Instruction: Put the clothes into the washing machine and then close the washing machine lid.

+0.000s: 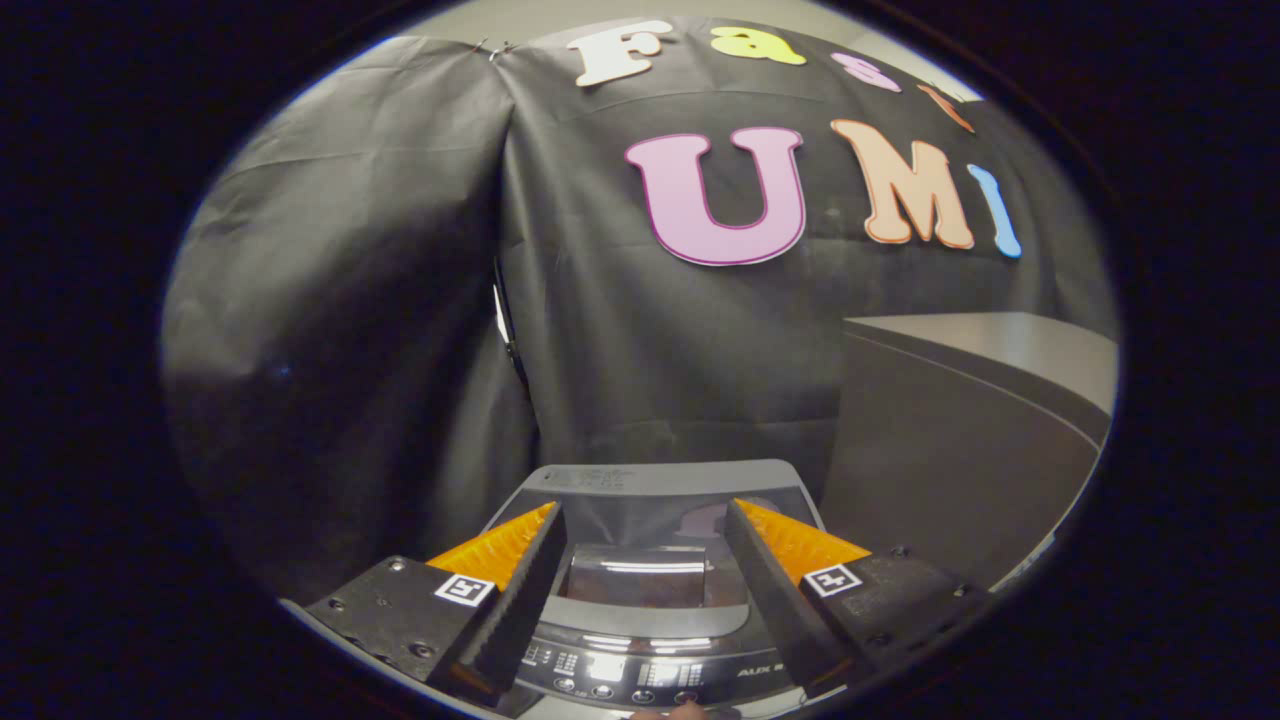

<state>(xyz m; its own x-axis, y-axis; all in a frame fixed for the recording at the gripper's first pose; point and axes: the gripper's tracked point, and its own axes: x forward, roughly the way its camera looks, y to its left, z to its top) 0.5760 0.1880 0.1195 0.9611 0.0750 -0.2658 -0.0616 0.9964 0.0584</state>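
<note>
The washing machine [650,478] stands low in front of me, seen from above. Its dark glass lid [640,535] lies flat over the tub and mirrors the wall. The control panel [640,672] with its buttons runs along the near side, under my fingers. My gripper [643,508] hovers open above the lid. Its two fingers are spread wide with nothing between them, one to each side of the lid's handle area [640,578]. A person's fingertip [686,710] touches the panel's near edge.
A grey cabinet [960,450] stands right beside the machine on the right, taller than it. The black cloth wall [400,300] hangs close behind and to the left of the machine.
</note>
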